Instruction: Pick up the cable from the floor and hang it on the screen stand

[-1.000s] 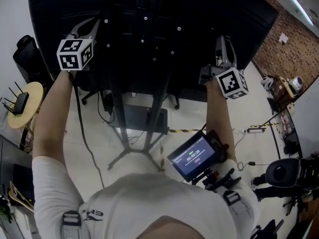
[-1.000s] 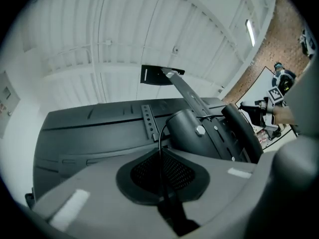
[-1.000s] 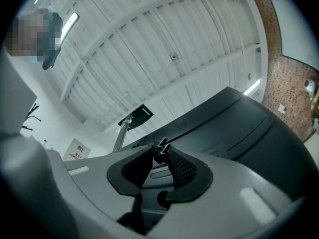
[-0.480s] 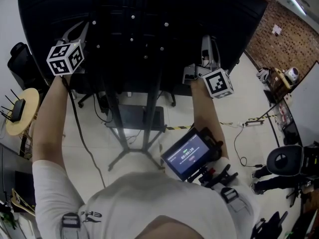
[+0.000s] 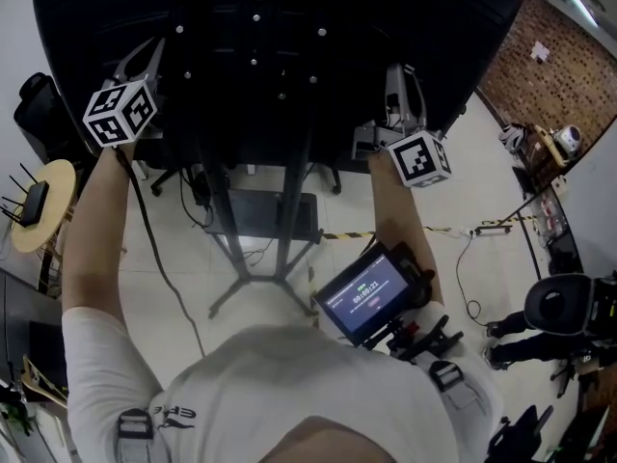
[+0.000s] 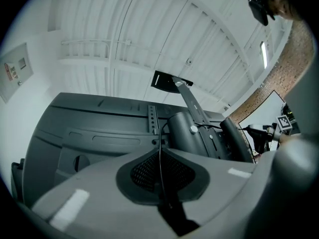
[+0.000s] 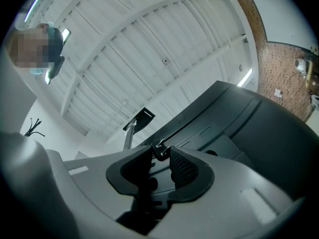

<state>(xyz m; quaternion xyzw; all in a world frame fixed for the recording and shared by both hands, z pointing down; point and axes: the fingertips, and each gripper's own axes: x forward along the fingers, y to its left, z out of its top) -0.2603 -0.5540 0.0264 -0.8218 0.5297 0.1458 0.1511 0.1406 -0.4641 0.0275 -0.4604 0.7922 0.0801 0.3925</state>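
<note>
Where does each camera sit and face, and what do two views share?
Head view: head-mounted, facing down; screen back, arms, left tool, right tool.
Left gripper view: rides left tool, faces upward; jaws shut on cable.
Right gripper view: rides right tool, faces upward; jaws just opening, small clip between; person's head.
Gripper views share screen back, ceiling.

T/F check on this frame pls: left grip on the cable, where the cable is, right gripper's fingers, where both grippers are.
1. The left gripper is shut on the thin black cable. True.
2. The cable lies wholly on the floor. False: it hangs from the left gripper down toward the floor.
3. The fingers of the right gripper are pressed together. False: they stand apart, having just been opening, with a small clip-like piece at their tips.
4. Both grippers are raised at the back of the screen. True.
</note>
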